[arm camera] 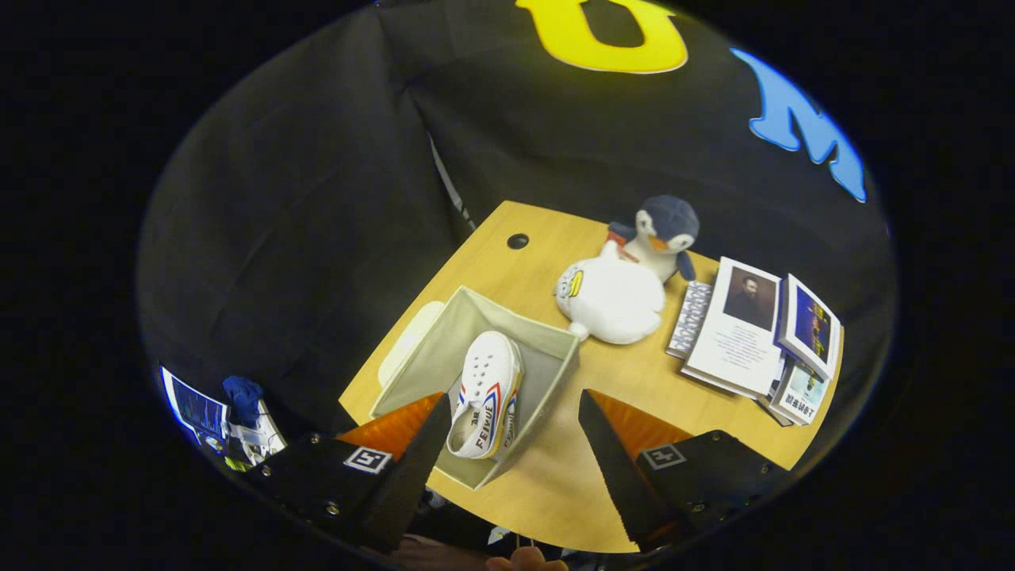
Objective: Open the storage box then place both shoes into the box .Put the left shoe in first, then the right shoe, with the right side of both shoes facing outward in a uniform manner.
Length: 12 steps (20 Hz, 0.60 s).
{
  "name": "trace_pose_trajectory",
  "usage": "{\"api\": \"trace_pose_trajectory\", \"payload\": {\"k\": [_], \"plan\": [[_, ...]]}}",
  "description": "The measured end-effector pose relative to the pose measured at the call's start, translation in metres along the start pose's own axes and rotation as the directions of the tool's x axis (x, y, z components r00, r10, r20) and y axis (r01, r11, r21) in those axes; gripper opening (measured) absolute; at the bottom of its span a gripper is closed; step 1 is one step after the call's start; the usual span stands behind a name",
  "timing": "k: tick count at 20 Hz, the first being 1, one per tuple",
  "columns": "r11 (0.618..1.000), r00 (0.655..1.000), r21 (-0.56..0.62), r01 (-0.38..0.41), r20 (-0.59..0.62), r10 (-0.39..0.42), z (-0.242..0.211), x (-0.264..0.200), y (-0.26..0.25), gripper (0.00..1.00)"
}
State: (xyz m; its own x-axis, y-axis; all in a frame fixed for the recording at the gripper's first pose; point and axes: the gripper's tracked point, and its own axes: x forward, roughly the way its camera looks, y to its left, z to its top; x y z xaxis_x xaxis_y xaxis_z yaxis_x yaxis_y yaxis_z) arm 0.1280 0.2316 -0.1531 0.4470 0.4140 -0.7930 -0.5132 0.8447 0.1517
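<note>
An open grey fabric storage box [547,341] stands on the wooden table [634,381] below me. Inside it lie white canvas shoes with red and blue side stripes [485,396], resting on their sides with toes pointing away from me; a second shoe edge [511,420] shows just behind the first. My gripper [514,440] hovers high above the box, open, with nothing between its fingers. The left finger [412,460] overlaps the box's near corner in the view, and the right finger [614,460] is over bare table.
A white plush toy [610,300] and a penguin plush [664,231] sit beyond the box. A stack of books [753,333] lies to the right. The box's pale lid [408,337] lies left of the box. A cable hole [518,241] marks the far table edge.
</note>
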Motion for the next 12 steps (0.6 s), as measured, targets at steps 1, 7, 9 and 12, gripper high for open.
{"api": "trace_pose_trajectory", "payload": {"k": [1,7,9,12], "plan": [[0.999,0.998,0.032,0.032,0.047,-0.033,0.001,-0.011,-0.016,0.98],[0.959,0.88,0.176,0.223,0.386,-0.275,0.006,-0.103,-0.098,0.99],[0.936,0.79,0.211,0.28,0.503,-0.35,0.008,-0.138,-0.117,0.98],[0.892,0.613,0.298,0.34,0.649,-0.45,0.005,-0.183,-0.138,0.98]]}}
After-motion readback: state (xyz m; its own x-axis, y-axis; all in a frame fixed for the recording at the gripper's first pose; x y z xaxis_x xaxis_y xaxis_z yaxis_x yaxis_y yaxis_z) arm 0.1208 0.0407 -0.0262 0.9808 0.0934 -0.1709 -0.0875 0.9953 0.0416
